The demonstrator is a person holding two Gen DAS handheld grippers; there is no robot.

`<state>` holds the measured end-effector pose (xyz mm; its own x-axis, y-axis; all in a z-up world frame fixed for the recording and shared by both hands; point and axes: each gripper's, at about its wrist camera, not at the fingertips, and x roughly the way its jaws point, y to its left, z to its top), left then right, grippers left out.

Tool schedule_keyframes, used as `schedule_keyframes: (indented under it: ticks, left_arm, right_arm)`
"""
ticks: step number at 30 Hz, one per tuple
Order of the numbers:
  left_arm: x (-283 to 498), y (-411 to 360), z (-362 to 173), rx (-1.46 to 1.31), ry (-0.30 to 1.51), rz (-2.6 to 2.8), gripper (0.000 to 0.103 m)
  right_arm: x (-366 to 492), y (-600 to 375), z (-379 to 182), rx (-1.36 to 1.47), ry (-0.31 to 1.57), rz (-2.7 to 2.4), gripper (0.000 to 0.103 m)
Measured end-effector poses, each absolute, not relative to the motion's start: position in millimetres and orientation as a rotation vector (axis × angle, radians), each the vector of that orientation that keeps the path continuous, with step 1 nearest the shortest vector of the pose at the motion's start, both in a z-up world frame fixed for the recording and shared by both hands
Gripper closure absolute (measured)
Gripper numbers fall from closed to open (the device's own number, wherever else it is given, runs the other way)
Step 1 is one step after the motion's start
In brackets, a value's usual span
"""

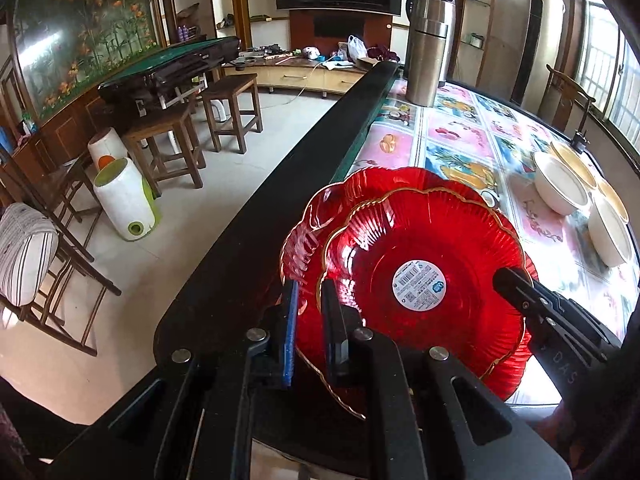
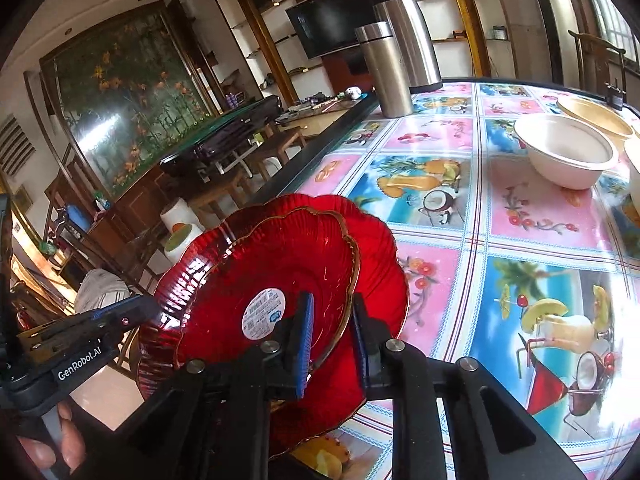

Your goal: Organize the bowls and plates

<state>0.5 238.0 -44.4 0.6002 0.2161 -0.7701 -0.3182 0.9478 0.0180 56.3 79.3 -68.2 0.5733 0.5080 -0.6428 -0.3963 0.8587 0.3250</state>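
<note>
Stacking red plates. Left gripper fingers pinching rim of upper red glass plate; right gripper fingers straddling its opposite rim, apparently pinching. Upper plate over lower red plate, near desk edge. Next: centre, lower, release; white bowls wait beyond.
</note>
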Motion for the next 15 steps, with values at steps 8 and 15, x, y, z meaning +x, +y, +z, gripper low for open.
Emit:
schedule_keyframes:
  ticks: [8, 15]
  left_arm:
    - [-3.3, 237.2, -43.8, -0.113, 0.871, 0.315, 0.094]
    - [-6.9, 240.2, -46.9, -0.117, 0.874, 0.32, 0.094]
  right_arm:
    - [52.3, 87.3, -64.8, 0.097, 0.803, 0.532, 0.07]
    - [41.7, 77.4, -44.9, 0.114, 0.704, 0.526, 0.047]
